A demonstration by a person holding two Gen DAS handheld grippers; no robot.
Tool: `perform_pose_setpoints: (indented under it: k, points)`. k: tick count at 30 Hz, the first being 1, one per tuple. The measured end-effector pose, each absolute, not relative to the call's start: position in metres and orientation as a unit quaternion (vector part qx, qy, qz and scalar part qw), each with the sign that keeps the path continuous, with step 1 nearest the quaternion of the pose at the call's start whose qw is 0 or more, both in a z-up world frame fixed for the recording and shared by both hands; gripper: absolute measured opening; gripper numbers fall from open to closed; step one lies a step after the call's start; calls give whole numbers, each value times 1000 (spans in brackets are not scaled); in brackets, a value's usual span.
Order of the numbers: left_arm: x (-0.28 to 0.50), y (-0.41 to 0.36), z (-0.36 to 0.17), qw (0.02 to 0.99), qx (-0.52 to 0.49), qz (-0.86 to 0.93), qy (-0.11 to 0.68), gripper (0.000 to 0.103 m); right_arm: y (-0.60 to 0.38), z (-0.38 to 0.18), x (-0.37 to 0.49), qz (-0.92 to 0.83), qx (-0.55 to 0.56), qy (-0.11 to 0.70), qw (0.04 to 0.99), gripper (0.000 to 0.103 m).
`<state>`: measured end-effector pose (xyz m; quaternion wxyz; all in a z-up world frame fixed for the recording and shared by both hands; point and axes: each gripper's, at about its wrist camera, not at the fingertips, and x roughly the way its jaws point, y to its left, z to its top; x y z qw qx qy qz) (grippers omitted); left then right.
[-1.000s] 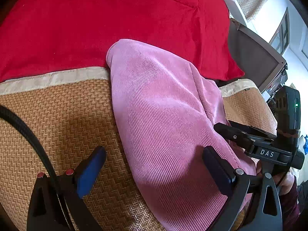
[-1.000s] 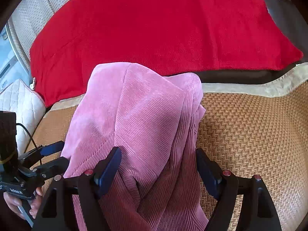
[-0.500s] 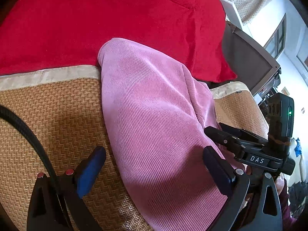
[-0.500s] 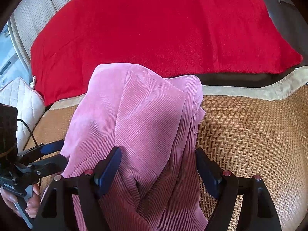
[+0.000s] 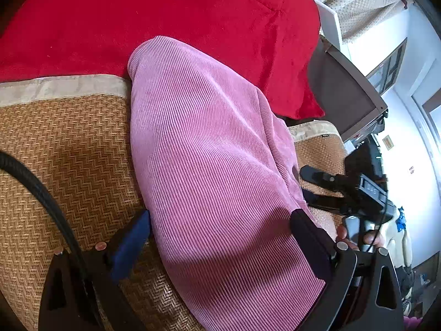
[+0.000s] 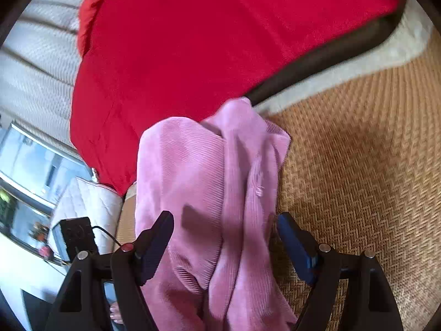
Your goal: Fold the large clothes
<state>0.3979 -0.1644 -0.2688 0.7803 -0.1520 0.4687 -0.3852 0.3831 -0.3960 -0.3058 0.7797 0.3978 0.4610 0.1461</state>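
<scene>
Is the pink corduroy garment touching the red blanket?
Touching. The left wrist view shows the pink corduroy garment with its far end lying over the red blanket edge, no gap.

black claw [image 5: 220, 234] frames, blue pads [image 5: 129, 245], red screws

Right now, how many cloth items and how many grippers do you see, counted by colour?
Pink corduroy garment: 1
Red blanket: 1
White quilted cushion: 1
Black grippers: 2, left gripper and right gripper
Total: 5

Pink garment [image 5: 209, 165] lies between spread left tongs [image 5: 220, 237].
</scene>
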Motion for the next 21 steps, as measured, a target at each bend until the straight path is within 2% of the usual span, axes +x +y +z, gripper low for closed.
perform_pose_setpoints:
  k: [4,6,11,14,16,19,21]
  points:
    - [401,-157,-271,773,-171,-391,469,93,-388,-326,392,185,421,484,745,81]
    - [403,-152,-273,771,-178,-394,469,89,-382,-325,394,197,412,477,751,85]
    - [405,-142,-274,766,-195,-399,465,79,-375,-325,394,210,410,466,756,85]
    - [405,-139,-273,769,-197,-400,458,67,-368,-323,393,202,401,465,763,75]
    - [404,-135,-272,770,-199,-401,454,60,-359,-314,390,200,388,462,772,62]
    - [403,-130,-269,771,-208,-399,451,51,-354,-298,385,196,372,452,787,53]
    - [401,-124,-264,774,-210,-398,445,49,-352,-290,382,192,368,450,791,51]
